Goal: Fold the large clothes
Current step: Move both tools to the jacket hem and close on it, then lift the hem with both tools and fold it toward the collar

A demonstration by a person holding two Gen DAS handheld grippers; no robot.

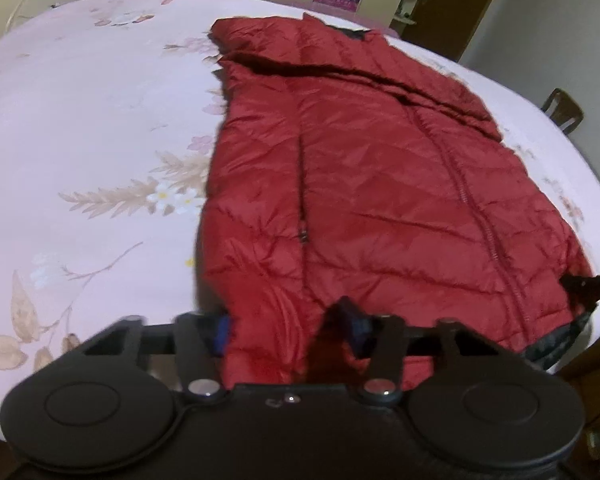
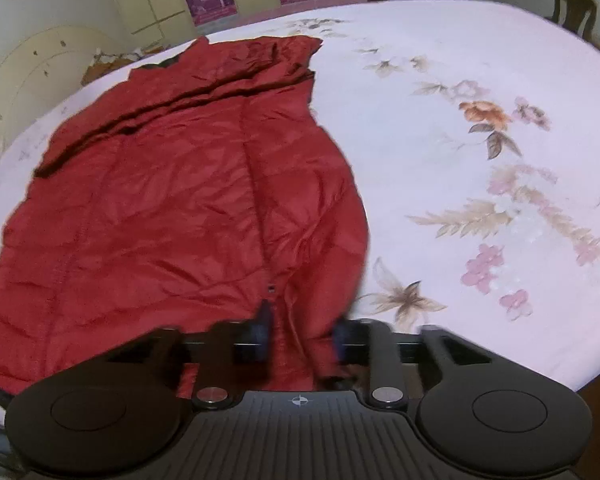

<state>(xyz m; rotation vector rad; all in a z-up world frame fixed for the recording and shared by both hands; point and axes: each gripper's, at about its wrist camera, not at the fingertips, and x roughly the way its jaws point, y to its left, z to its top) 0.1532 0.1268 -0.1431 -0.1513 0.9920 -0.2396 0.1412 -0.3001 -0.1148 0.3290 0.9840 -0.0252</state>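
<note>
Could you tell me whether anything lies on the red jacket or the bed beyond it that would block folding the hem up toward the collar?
Nothing visible does. Both tongs, left and right, pinch the hem of the red jacket. Its top carries only its own folded sleeves, and the floral bedsheet around it shows only its print.

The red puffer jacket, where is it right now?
The red puffer jacket lies spread on the floral bedsheet, collar toward the far wall. Its near hem sits between the left tongs and the right tongs.
</note>
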